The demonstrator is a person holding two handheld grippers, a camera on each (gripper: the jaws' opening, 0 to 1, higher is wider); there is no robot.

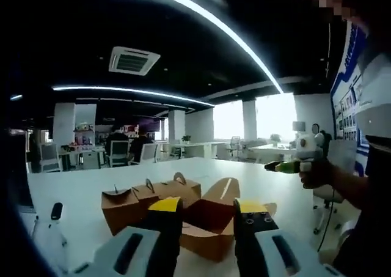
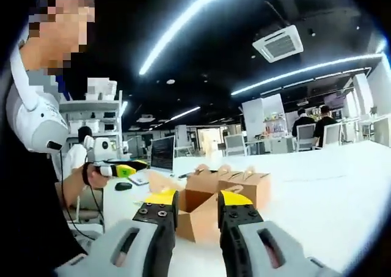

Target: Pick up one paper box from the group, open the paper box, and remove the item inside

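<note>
Now both grippers are hovering with jaws spread — the left gripper (image 1: 204,219) is nearer. Brown folded-paper boxes (image 1: 177,213) are sitting just ahead, one lying open (image 2: 192,213).

Your right gripper (image 2: 197,213) hung over the white table (image 2: 317,185), jaws apart, before brown boxes (image 2: 229,185), one flapped open. Your left gripper (image 2: 119,169) was raised nearby.

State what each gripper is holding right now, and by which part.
Nothing is held. The left gripper and the right gripper both stand open with empty gaps, short of the brown paper boxes on the white table.
</note>
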